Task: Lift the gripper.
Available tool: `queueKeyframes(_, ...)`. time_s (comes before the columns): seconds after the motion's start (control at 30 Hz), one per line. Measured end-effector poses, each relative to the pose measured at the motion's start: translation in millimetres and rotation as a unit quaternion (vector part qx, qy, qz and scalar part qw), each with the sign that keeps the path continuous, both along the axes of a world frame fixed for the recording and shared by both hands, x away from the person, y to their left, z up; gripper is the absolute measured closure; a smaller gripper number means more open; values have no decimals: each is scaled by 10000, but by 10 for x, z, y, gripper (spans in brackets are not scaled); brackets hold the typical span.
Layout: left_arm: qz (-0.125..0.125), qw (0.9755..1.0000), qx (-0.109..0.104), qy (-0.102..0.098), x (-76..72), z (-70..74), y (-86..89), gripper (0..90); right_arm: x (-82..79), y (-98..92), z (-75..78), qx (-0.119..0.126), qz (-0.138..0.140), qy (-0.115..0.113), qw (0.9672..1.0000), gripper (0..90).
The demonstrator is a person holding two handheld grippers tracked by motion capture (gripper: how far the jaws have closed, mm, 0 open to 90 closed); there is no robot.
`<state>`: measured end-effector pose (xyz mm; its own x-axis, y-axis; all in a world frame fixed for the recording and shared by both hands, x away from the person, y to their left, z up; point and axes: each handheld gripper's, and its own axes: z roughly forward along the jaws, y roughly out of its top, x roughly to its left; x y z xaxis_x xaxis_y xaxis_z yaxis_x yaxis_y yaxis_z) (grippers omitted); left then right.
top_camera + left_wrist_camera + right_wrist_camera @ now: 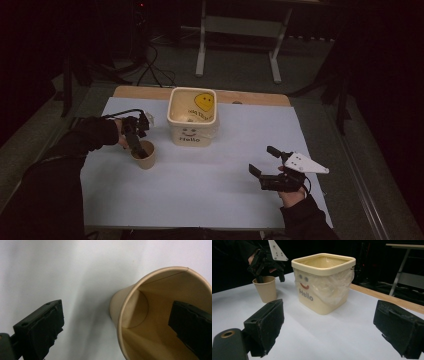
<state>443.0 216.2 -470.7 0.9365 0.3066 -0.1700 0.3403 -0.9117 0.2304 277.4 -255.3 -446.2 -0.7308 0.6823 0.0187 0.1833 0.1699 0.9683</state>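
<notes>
Basically, paper cup (145,156) is seen as plain tan, tapered, rolled rim, upright on the white sheet of the counter (200,175), front-left of the cream bucket (192,120) and near the sheet's left edge. Left gripper (137,147) is held over the cup w/ fingers spread wide: one finger (192,325) is dipped inside the cup mouth, the other (41,327) is outside over bare sheet, so the cup wall sits between them, not pinched. Contact btw inner finger and wall can't be told.

Right gripper (264,161) is held low at the right side of the counter, fingers (265,323) spread wide, nothing between them, well apart from cup and bucket.

View diffs: cup interior, flat bottom disc and side seam are given by the left gripper view. Bucket's front w/ face print and "Hello" text, plus a clear plastic liner folded over the square rim, is given by the right gripper view; cup is also seen there side-on w/ left gripper on top. From the high view a yellow smiley is seen inside the bucket, and the layout overall.

Edges/room: cup is near the bucket but apart, a gap is visible. Wide bare sheet is left in the middle and front, btw cup and right gripper. Wooden counter edge is exposed behind the bucket; floor and a table frame (240,30) are seen beyond, dark.
</notes>
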Motion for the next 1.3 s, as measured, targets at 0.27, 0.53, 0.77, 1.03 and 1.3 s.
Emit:
queueKeyframes(0.27, -39, 10000, 19, -90, -5, 36, -10, 12, -7, -2, 3, -12, 53, -6, 10000, 94)
queueKeyframes(0.53, 14, 10000, 65, -71, -7, 112, -14, 11, -7, -6, -3, 1, 79, 45, 10000, 95)
queueKeyframes(0.77, -8, 9998, 88, -173, -67, 268, -15, 10, 24, 29, -8, 5, 239, 70, 9997, 95)
queueKeyframes(1.03, 53, 9996, 175, -200, -79, 476, 18, 10, 22, 29, -5, 21, 283, 83, 9996, 95)
queueKeyframes(1.3, -54, 9993, 290, -237, -108, 677, -13, 11, 23, 28, -7, 15, 287, 98, 9995, 95)
